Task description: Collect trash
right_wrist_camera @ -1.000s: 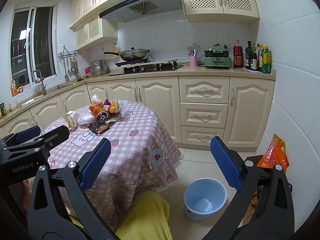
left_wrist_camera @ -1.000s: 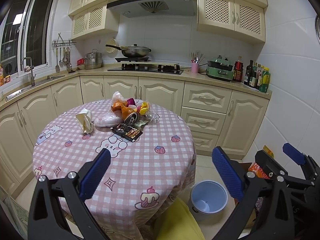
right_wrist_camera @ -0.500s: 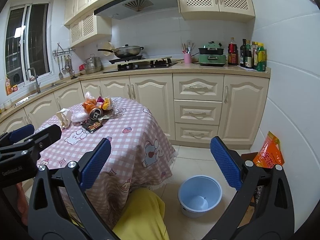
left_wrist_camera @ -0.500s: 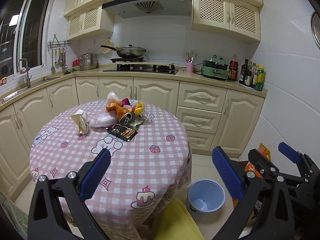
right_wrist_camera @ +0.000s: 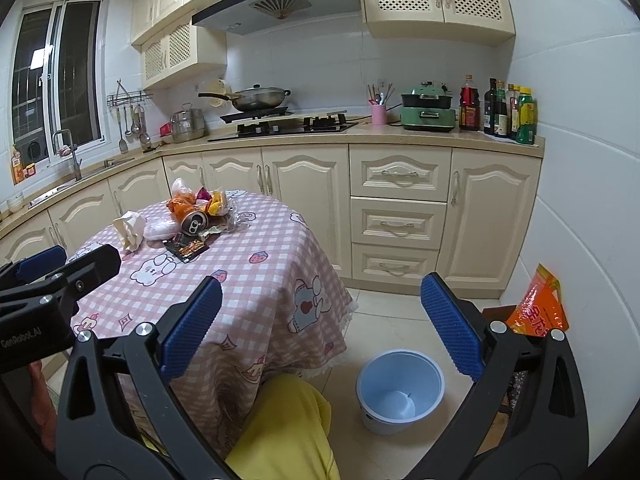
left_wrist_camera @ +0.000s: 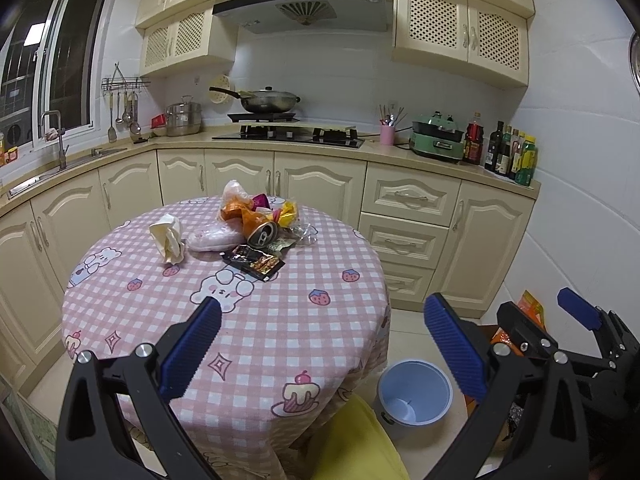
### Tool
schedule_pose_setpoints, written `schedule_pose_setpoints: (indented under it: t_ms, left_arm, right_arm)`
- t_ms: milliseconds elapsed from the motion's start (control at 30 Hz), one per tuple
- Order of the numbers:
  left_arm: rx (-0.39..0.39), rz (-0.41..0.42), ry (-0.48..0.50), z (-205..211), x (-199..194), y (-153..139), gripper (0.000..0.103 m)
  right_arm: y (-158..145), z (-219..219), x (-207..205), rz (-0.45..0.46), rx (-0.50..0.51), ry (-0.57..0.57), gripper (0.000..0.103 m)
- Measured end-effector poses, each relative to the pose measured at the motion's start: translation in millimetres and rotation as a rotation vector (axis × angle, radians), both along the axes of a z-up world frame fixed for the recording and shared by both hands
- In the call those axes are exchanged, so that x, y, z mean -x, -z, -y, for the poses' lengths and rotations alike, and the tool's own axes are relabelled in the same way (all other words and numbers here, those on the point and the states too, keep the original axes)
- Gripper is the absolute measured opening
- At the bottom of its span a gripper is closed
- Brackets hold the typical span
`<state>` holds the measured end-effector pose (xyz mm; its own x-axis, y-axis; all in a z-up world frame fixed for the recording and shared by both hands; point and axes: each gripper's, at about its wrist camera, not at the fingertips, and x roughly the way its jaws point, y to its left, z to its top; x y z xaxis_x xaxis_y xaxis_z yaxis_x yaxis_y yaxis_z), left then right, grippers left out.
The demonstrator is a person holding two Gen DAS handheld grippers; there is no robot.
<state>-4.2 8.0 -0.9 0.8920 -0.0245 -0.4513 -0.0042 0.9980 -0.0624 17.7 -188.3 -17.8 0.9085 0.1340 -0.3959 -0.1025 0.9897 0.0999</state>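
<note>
A home kitchen: cream cabinets (left_wrist_camera: 316, 178), gas hob (left_wrist_camera: 288, 136) with wok (left_wrist_camera: 264, 101), range hood (left_wrist_camera: 300, 8), sink (left_wrist_camera: 60, 172).

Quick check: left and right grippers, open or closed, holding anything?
Left gripper: open, holding nothing.
Right gripper: open, holding nothing.

Trash pile (left_wrist_camera: 248, 236) on the table's (left_wrist_camera: 280, 332) far side; bin (left_wrist_camera: 414, 392) on floor, seemingly just right of it
</note>
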Motion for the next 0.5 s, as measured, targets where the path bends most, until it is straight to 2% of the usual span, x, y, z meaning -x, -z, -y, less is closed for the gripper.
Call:
schedule_pose_setpoints:
  t_ms: [200,500]
  left_arm:
    - [0.016,-0.013,-0.048,-19.1,-5.8,2.3,0.099]
    - [0.067,-0.070,-0.190,-73.3,-25.8,13.0,0.099]
  right_arm:
    - [-0.4,-16.7,-10.8,-0.015,0.000,-0.033,0.097]
    - [1.2,-66.1,-37.0,-0.038,0.019,-0.144,0.097]
